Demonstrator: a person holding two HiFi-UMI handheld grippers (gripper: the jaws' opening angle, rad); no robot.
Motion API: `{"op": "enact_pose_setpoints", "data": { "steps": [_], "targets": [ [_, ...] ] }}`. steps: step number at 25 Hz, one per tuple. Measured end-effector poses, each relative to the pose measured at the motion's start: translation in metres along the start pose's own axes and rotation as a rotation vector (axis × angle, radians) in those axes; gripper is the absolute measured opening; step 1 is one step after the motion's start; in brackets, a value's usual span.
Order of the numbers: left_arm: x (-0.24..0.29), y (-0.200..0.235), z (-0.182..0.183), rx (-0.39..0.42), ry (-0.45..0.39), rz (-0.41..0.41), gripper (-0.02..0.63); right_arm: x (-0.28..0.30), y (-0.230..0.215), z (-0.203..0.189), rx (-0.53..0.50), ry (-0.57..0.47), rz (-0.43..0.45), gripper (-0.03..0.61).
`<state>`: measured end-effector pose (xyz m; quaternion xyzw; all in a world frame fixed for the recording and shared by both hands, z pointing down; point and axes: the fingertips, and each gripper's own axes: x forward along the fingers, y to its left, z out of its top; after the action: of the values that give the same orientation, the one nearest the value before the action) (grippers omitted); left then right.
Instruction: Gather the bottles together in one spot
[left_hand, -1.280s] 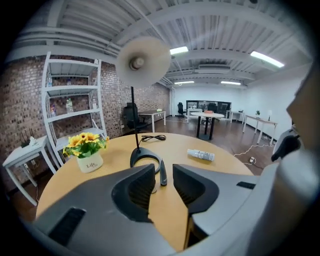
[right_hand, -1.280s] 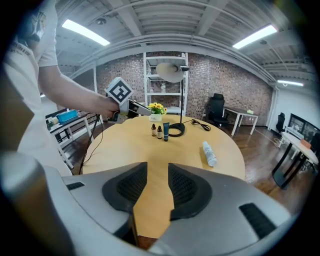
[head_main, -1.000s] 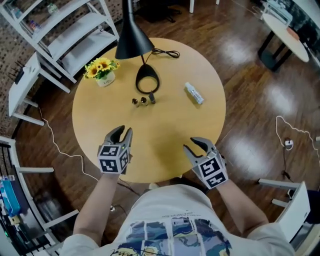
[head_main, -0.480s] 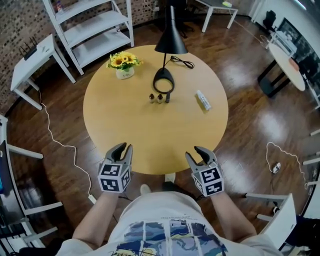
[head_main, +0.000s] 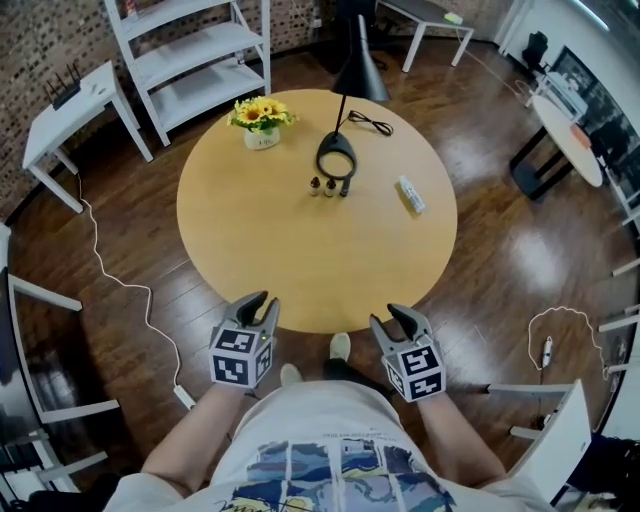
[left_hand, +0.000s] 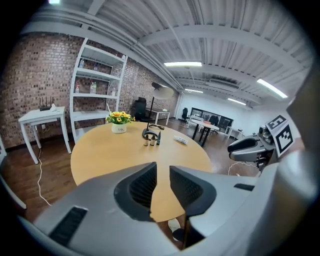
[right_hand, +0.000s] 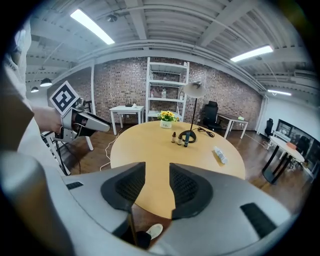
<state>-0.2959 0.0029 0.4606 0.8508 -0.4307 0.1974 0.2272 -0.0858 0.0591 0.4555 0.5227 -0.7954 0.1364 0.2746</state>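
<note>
Bottles: three small bottles (head_main: 329, 186) upright beside lamp base (head_main: 337, 156), upper centre | white bottle (head_main: 411, 194) lies apart to their right, axis upper-left to lower-right | right gripper (head_main: 392, 317) nearer it than left gripper (head_main: 260, 304) | jaws: left just closing, right just opening, both parted, empty.

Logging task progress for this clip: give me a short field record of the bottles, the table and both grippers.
table: round, wooden
small bottles: three, upright in a row beside the lamp base
white bottle: lying on its side, apart, to their right
left gripper: off the table's near edge, jaws just closed partway, apart, empty
right gripper: off the near edge, jaws just opened wider, empty
gathered: no, white bottle lies separate
</note>
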Motion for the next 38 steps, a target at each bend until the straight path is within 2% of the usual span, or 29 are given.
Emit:
{"op": "enact_pose_setpoints", "data": {
  "steps": [5, 9, 16, 22, 31, 38],
  "targets": [
    [-0.009, -0.008, 0.001, -0.039, -0.035, -0.058, 0.081, -0.007, 0.008, 0.007, -0.013, -0.006, -0.007, 0.173],
    [-0.012, -0.009, 0.001, -0.017, -0.057, -0.073, 0.080, -0.007, 0.008, 0.006, -0.028, -0.004, -0.002, 0.173],
    [-0.003, -0.013, -0.011, -0.014, -0.039, -0.102, 0.080, 0.009, -0.036, -0.010, -0.029, 0.039, -0.017, 0.196],
    [0.020, -0.010, -0.004, -0.086, -0.020, -0.057, 0.080, 0.045, -0.128, -0.025, -0.048, 0.080, -0.051, 0.215],
    [0.078, -0.028, 0.033, -0.107, 0.023, 0.056, 0.080, 0.145, -0.293, -0.032, -0.062, 0.141, -0.060, 0.215],
    [0.101, -0.045, 0.052, -0.101, 0.061, 0.131, 0.080, 0.243, -0.381, -0.052, -0.016, 0.192, -0.061, 0.215]
  ]
}}
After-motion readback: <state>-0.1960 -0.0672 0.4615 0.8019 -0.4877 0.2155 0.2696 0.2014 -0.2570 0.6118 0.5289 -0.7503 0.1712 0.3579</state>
